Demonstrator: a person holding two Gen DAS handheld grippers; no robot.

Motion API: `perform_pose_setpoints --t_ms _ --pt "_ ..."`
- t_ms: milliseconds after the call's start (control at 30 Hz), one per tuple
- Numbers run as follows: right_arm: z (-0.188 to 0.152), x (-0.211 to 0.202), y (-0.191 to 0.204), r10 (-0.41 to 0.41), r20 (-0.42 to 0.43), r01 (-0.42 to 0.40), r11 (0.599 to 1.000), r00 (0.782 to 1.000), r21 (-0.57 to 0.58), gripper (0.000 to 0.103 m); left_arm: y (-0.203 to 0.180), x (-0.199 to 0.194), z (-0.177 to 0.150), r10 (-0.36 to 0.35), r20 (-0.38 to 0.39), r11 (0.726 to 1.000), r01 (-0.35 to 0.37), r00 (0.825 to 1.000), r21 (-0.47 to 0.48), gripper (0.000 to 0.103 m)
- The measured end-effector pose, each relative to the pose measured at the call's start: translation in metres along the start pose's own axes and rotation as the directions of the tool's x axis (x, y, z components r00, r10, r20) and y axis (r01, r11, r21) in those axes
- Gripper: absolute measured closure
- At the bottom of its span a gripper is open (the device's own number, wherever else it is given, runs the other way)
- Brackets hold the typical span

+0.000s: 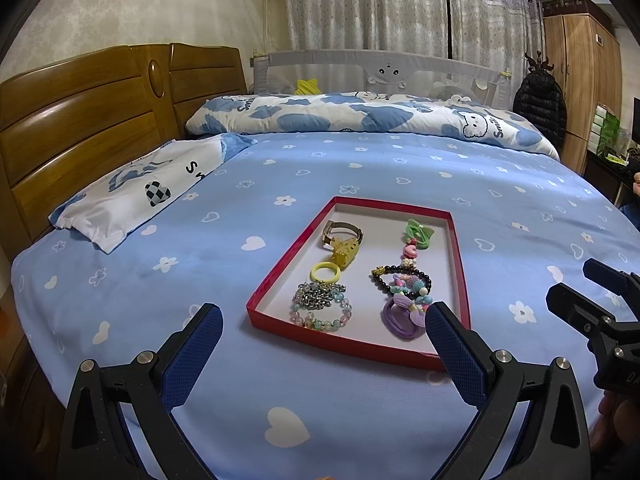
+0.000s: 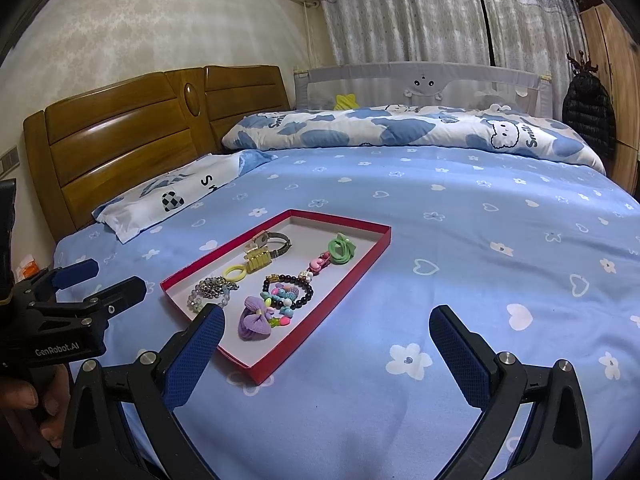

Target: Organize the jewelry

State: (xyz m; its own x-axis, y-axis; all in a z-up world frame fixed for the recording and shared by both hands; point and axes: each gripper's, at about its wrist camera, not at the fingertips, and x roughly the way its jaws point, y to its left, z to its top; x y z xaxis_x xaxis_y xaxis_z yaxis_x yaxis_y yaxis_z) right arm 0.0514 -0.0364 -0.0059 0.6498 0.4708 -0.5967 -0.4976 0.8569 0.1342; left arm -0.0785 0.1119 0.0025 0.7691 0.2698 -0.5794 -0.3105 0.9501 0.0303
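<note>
A shallow red tray (image 1: 272,276) (image 2: 320,312) lies on the blue bedsheet. Inside it are a watch (image 1: 344,232), a yellow claw clip (image 1: 344,254), a yellow ring hair tie (image 1: 325,273), a silver chain with a pastel bead bracelet (image 1: 320,304), a green hair tie (image 1: 419,232), a black bead bracelet (image 1: 400,276) and a purple bow scrunchie (image 1: 404,316) (image 2: 256,322). My left gripper (image 1: 324,316) (image 2: 100,276) hovers open just before the tray's near edge, holding nothing. My right gripper (image 2: 328,316) (image 1: 592,292) is open to the tray's right, also holding nothing.
The bed's wooden headboard (image 1: 80,120) and a pillow (image 1: 132,196) are on the left. A folded blue-and-white quilt (image 1: 360,116) lies across the far side. A black jacket (image 1: 540,108) hangs by a wardrobe at the right. A hand (image 2: 24,400) holds the left gripper.
</note>
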Motion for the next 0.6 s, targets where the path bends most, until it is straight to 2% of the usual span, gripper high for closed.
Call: perform_pose_setpoints --t_ms 600 --pt "0.0003 0.0003 0.0012 0.001 -0.001 -0.001 1.000 1.000 0.000 0.000 -0.0005 -0.0004 -0.0003 0.001 0.001 1.000 -0.001 1.000 0.000 0.001"
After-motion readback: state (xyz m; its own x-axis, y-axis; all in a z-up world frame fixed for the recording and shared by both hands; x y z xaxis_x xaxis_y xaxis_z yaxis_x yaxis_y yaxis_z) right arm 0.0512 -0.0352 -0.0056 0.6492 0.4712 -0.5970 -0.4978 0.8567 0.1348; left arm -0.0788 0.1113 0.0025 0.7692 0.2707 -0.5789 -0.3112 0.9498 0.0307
